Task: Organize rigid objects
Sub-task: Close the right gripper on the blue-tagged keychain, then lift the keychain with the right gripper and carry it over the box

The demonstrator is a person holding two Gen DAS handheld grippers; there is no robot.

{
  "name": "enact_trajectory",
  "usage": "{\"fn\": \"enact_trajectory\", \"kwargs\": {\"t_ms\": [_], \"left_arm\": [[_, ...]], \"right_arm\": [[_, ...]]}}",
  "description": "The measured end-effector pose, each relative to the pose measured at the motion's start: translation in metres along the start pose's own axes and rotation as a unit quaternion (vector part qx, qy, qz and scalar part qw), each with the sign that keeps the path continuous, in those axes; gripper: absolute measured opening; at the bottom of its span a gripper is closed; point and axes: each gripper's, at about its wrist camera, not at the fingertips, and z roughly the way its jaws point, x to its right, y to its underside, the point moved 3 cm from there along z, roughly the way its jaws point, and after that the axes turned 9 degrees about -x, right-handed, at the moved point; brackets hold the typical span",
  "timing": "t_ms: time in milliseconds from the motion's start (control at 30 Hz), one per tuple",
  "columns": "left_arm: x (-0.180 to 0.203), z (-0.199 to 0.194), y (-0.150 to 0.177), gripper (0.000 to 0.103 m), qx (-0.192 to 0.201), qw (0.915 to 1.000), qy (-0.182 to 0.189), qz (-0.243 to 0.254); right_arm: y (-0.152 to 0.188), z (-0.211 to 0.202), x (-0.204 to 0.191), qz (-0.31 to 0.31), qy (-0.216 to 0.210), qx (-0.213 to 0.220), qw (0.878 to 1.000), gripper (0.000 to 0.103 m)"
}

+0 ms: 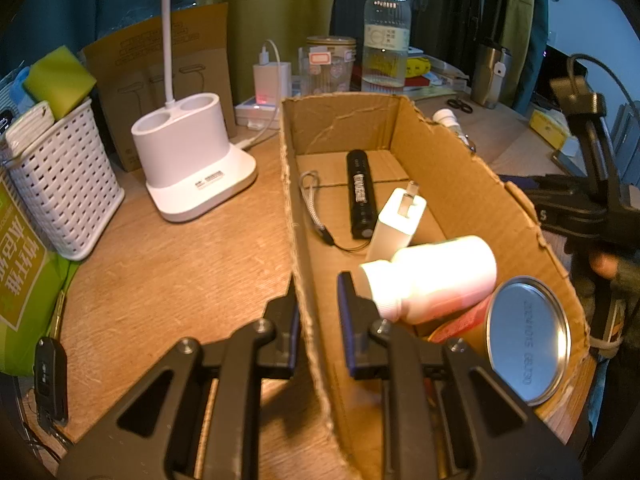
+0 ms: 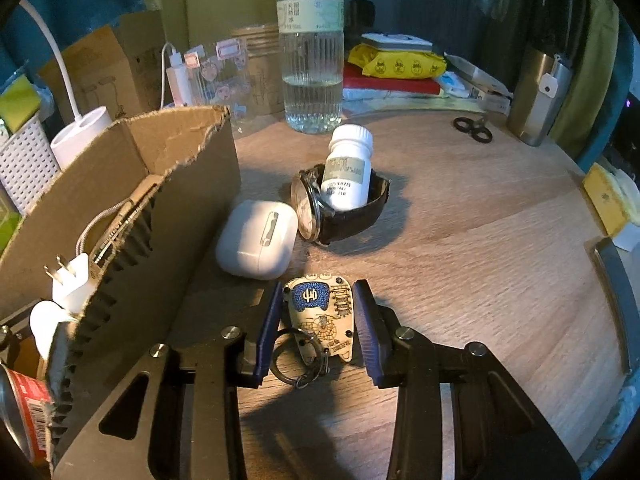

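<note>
A cardboard box (image 1: 460, 184) holds a black flashlight (image 1: 361, 194), a white plug adapter (image 1: 394, 226), a white bottle (image 1: 432, 276) and a red can with a metal lid (image 1: 528, 340). My left gripper (image 1: 318, 300) straddles the box's left wall, one finger on each side, with a gap to the wall. My right gripper (image 2: 318, 320) is open around a decorated keychain tag (image 2: 322, 318) lying on the table; the pads do not touch it. A white earbud case (image 2: 258, 240), and a pill bottle (image 2: 346, 168) resting in a watch (image 2: 320, 212), lie just beyond. The box wall (image 2: 132, 200) stands at the left.
A white lamp base (image 1: 192, 160), a woven basket (image 1: 60, 184), a car key (image 1: 50, 380) and a green pack (image 1: 24, 272) sit left of the box. A water bottle (image 2: 310, 48), scissors (image 2: 474, 130), a steel tumbler (image 2: 538, 96) and stacked books (image 2: 394, 76) stand behind.
</note>
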Motion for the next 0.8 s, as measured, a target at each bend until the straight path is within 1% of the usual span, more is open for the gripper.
{"fn": "enact_trajectory", "kwargs": {"t_ms": [333,567,800], "left_arm": [[0.0,0.0,0.0,0.018,0.0,1.0,0.0,0.0],[0.0,0.0,0.0,0.018,0.0,1.0,0.0,0.0],[0.0,0.0,0.0,0.018,0.0,1.0,0.0,0.0]], "right_arm": [[-0.002,-0.027,-0.005,-0.001,-0.003,0.03,1.0,0.038],[-0.006,-0.054,-0.01,-0.003,-0.006,0.062,0.998,0.038],[-0.009,-0.083,-0.024,-0.015,-0.014,0.095,0.995,0.038]]}}
